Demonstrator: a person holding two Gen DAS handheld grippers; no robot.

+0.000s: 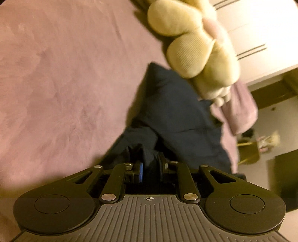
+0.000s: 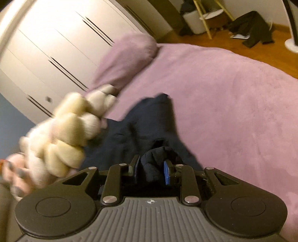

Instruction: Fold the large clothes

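A dark navy garment (image 1: pixel 175 115) lies bunched on the pink bed cover (image 1: pixel 65 74), stretching away from my left gripper (image 1: pixel 150 167), which is shut on a fold of it. In the right wrist view the same navy garment (image 2: pixel 141 126) runs away from my right gripper (image 2: pixel 151 171), which is shut on another bunched part of it. The cloth hides the fingertips of both grippers. The garment hangs slack between the grips and the bed cover (image 2: pixel 232 111).
A cream knotted plush cushion (image 1: pixel 193 46) lies beside the garment and also shows in the right wrist view (image 2: pixel 67 134). A pink pillow (image 2: pixel 126 61) lies behind it. A white wardrobe (image 2: pixel 55 46) stands beside the bed. Dark clothes (image 2: pixel 255 28) and a wooden stool (image 2: pixel 208 13) are on the floor.
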